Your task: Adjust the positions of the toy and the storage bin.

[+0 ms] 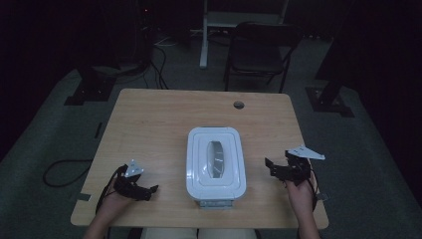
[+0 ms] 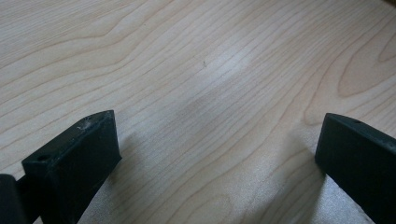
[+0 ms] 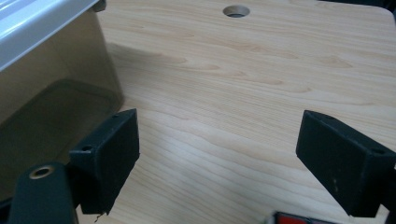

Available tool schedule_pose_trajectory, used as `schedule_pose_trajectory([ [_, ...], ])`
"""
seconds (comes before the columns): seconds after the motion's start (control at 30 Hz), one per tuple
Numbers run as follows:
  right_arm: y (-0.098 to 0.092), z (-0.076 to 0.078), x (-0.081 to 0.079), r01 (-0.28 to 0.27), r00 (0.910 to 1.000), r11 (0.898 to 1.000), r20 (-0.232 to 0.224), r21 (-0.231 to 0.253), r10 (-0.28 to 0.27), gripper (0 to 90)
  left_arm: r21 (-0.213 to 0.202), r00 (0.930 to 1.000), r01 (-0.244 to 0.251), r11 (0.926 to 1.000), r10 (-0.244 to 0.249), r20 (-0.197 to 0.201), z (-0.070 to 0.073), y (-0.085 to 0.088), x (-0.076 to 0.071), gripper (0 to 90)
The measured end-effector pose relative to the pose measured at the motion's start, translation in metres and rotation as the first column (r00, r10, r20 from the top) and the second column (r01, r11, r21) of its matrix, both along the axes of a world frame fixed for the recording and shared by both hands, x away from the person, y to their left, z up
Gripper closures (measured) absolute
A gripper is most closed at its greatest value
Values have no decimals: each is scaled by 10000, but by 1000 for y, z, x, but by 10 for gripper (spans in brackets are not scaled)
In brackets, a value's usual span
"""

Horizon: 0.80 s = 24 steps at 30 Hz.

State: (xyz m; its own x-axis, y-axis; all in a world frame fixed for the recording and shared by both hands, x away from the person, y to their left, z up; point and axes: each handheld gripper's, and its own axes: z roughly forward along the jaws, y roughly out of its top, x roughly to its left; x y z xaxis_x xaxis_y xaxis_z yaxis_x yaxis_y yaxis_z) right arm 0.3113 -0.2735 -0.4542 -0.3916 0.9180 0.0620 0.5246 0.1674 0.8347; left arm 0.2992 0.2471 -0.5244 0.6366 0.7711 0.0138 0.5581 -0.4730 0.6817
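A white-lidded plastic box (image 1: 215, 162) stands in the middle of the wooden table (image 1: 149, 119), its lid on, with a clear recess along the top. In the right gripper view its see-through wall (image 3: 46, 93) rises at the left under the white lid rim. My left gripper (image 1: 149, 190) rests near the table's front left, pointing toward the box, apart from it. Its jaws (image 2: 217, 135) stand open over bare wood. My right gripper (image 1: 271, 167) hovers just right of the box, and its jaws (image 3: 219, 140) stand wide with nothing between them.
A round cable hole (image 1: 239, 104) sits near the table's far edge and appears ahead of the right gripper as the cable hole (image 3: 236, 10). A dark folding chair (image 1: 259, 50) stands beyond the table. A cable (image 1: 59, 174) loops on the floor at the left.
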Motion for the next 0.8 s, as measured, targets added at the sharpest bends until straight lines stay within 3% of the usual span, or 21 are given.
schedule_pose_trajectory([
  [0.3, 22, -11, 6, -597, 9981, 9978, -135, -287, 593, 139, 3, 10000, 8, 10000, -8, -4, 0, 0, 0, 5],
  [0.47, 28, -21, 8, -849, 9959, 9963, -335, -114, 845, 143, 7, 9998, -220, 9998, 220, -14, 0, -1, -1, 5],
  [0.8, 51, -47, 13, -1485, 9856, 9881, -881, -404, 1445, 143, 15, 9990, -453, 9990, 453, -5, 0, 0, -2, 5],
])
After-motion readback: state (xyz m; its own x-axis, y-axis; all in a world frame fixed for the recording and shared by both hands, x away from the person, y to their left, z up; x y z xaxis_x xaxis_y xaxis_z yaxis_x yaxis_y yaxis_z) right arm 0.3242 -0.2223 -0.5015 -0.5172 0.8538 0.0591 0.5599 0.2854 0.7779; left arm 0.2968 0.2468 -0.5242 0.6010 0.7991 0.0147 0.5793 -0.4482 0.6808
